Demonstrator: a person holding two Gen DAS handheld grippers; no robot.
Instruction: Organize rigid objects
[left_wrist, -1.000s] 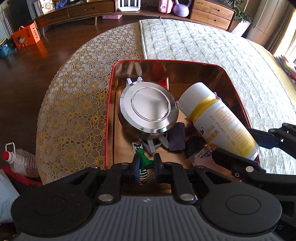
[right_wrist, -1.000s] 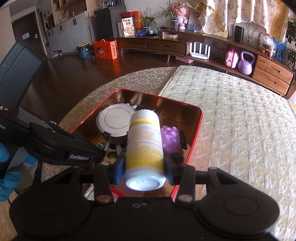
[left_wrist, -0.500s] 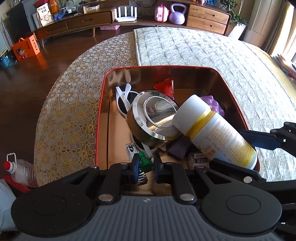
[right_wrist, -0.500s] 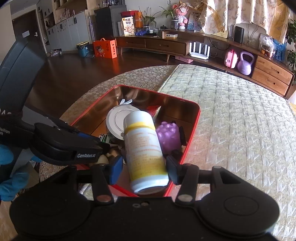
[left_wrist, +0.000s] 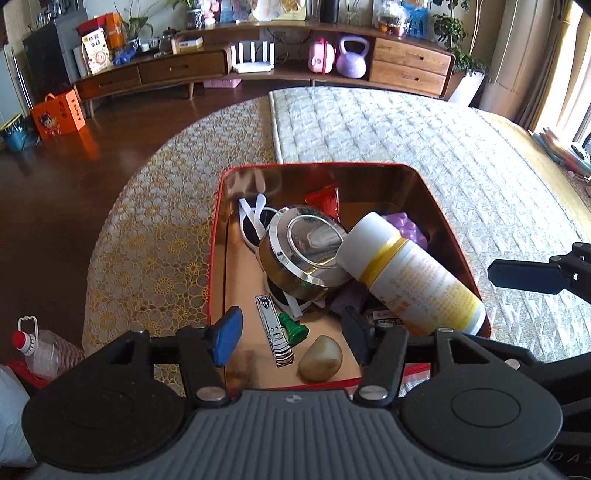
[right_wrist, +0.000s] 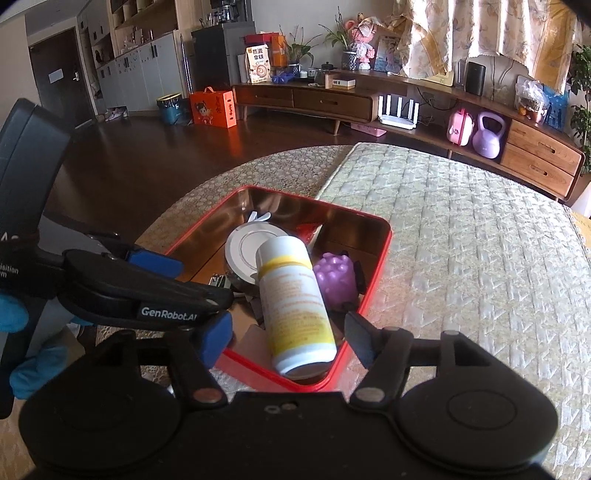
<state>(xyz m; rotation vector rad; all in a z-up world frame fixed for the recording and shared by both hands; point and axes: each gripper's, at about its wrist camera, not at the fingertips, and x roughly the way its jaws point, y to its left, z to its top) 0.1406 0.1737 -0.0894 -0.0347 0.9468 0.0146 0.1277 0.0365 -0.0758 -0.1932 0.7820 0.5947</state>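
Here, a red-rimmed metal box (left_wrist: 458, 236) with a coppery inside sits on a table covered by a gold lace cloth (left_wrist: 155, 258) and a pale quilted mat (left_wrist: 424, 147), and it holds a jumble of small hard things. The left gripper (left_wrist: 291, 332) hangs over the box's near end with its jaws opening; nothing is pinched between them, though a green chess pawn (left_wrist: 291, 326), a nail clipper (left_wrist: 274, 334) and a smooth beige stone (left_wrist: 320, 357) lie on the box floor in the gap as seen from the left wrist. The right gripper (right_wrist: 291, 341) also stands over the near corner of the box with its jaws opening, and the white bottle with a yellow band (right_wrist: 293, 306) lies between its fingers without either pad pressing on it. That bottle lies tilted inside the box, its cap end propped against a round shiny metal tin (left_wrist: 301, 253) and its base near the box's near right corner. The tin itself leans on white-framed sunglasses (left_wrist: 253, 221). A purple knobbly ball (right_wrist: 337, 278) sits just beside the bottle on the far right, and a red packet (left_wrist: 327, 199) shows behind the tin. A blue-gloved hand (right_wrist: 22, 365) is visible at the left edge of the right wrist view, behind the left gripper.
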